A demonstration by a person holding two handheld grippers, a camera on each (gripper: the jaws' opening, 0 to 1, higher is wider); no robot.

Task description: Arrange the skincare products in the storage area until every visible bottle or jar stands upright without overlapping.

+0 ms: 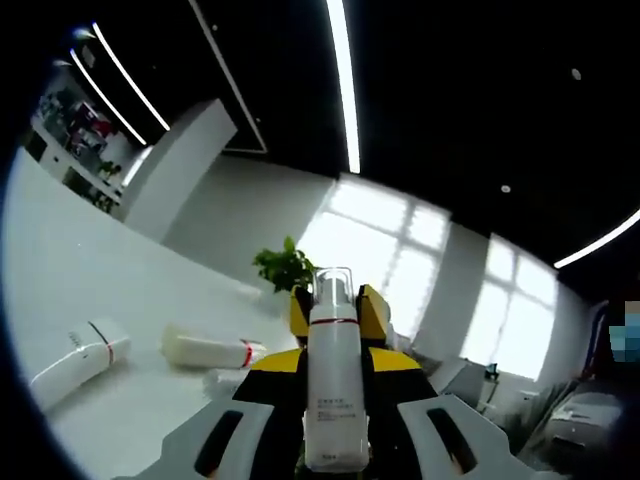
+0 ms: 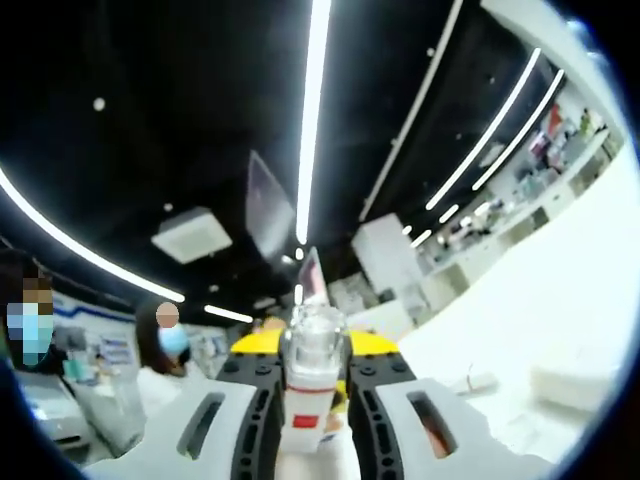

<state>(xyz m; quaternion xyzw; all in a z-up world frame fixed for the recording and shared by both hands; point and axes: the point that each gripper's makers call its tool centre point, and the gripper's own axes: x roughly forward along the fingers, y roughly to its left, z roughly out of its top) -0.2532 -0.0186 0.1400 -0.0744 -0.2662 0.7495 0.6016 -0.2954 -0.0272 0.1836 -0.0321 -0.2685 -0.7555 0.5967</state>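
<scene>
Left claw (image 1: 334, 400): yellow-and-black jaws closed against a tall white pump bottle (image 1: 335, 395), held between them with its clear cap toward the view's top and a thin red band below the cap; small grey print shows low on the body. Beyond it, in the left gripper view, a white bench (image 1: 90, 290) carries two more white containers, both lying on their sides: a squared white bottle with a red stripe (image 1: 82, 360) near the view's left edge, and a rounder white bottle with a red band (image 1: 212, 349) closer to the claw, the two apart from each other. A green plant (image 1: 285, 267) stands behind the claw, with bright windows (image 1: 400, 250) further back. Right claw (image 2: 315, 385): jaws clamped on a small clear-capped bottle (image 2: 313, 375) with a white body and a red label patch low down. In the right gripper view, the white bench surface lies at the right, bearing a white box (image 2: 572, 383) and a small pale item (image 2: 478, 382) too blurred to identify. People stand at the left background beneath long ceiling lights.
</scene>
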